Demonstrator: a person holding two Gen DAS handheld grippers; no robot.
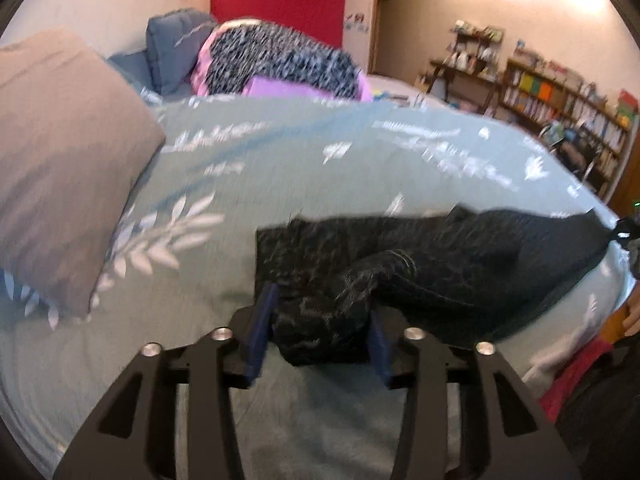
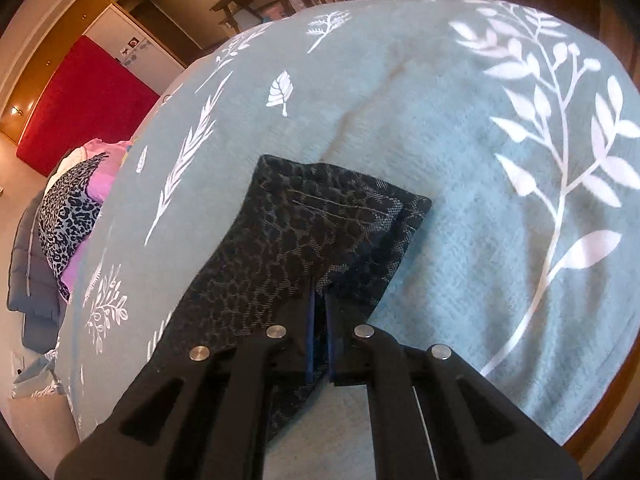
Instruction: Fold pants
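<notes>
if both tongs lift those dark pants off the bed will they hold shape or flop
Likely floppy: the pants already bunch and sag between the left tongs and their far end. Probably light, since the right tongs pinch only a thin edge. Hardly slippery: the weave looks textured.
</notes>
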